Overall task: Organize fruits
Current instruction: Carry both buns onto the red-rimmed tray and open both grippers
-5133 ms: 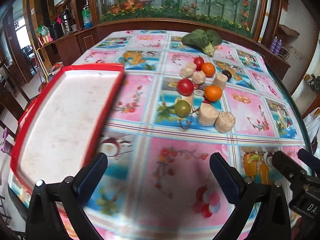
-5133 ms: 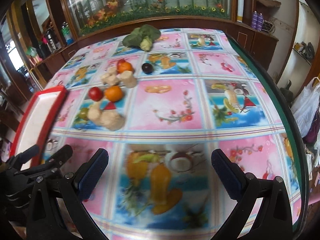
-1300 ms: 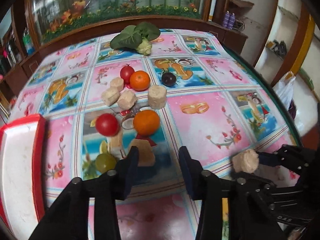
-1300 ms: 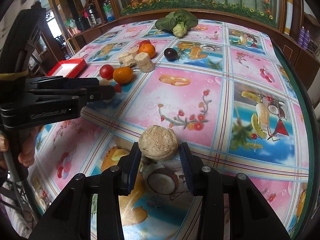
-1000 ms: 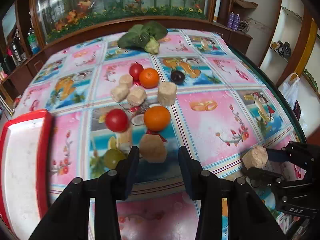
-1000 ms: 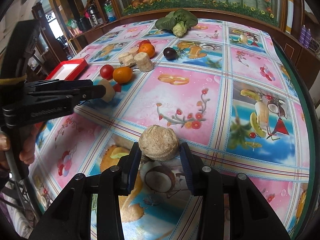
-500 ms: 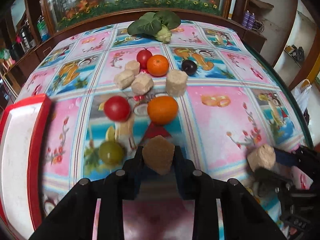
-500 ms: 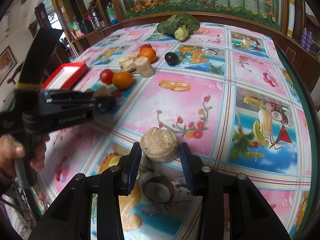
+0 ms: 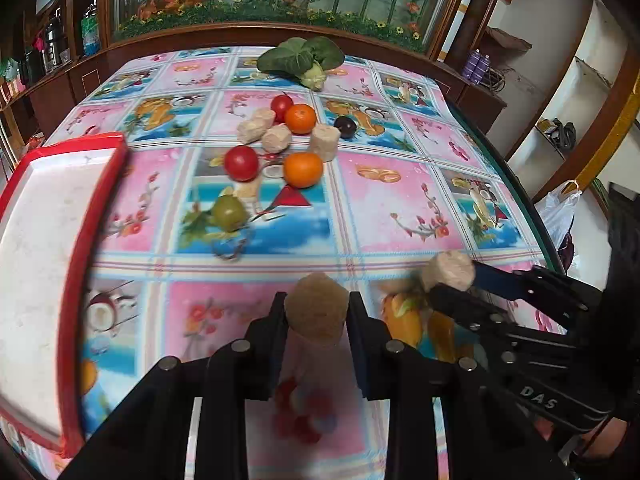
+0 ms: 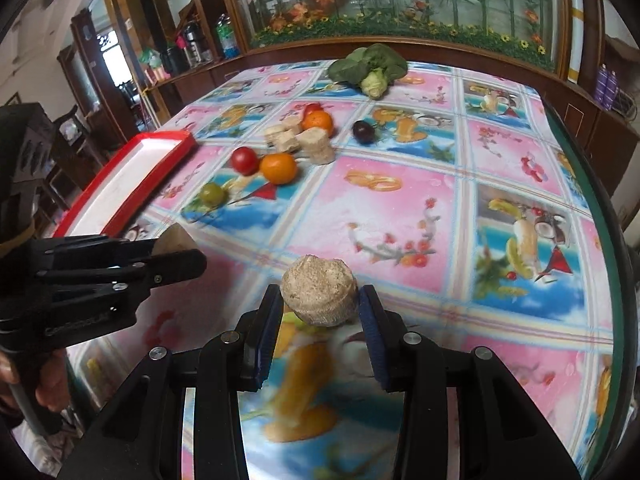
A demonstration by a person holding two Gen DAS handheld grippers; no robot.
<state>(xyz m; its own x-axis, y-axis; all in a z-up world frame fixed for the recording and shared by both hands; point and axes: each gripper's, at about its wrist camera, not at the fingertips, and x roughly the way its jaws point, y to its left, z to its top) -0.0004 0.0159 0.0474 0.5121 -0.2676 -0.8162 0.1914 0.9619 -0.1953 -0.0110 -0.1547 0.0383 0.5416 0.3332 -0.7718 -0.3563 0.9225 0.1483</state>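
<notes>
My left hand-held gripper is clamped on a tan cake, and it has lifted and drawn back from the fruit pile since half a second ago, so the cake now hangs over the near part of the worktop. My right hand-held gripper still pinches a second tan cake between its blue pads, held above the worktop as before. The red tray lies to my left, closer than it looked a moment ago. Farther out, the green fruit sits alone where my cake used to be beside it. Behind it are a tomato and an orange, then three more cakes, another orange, another tomato and a dark plum. A leafy cabbage lies at the far edge.
</notes>
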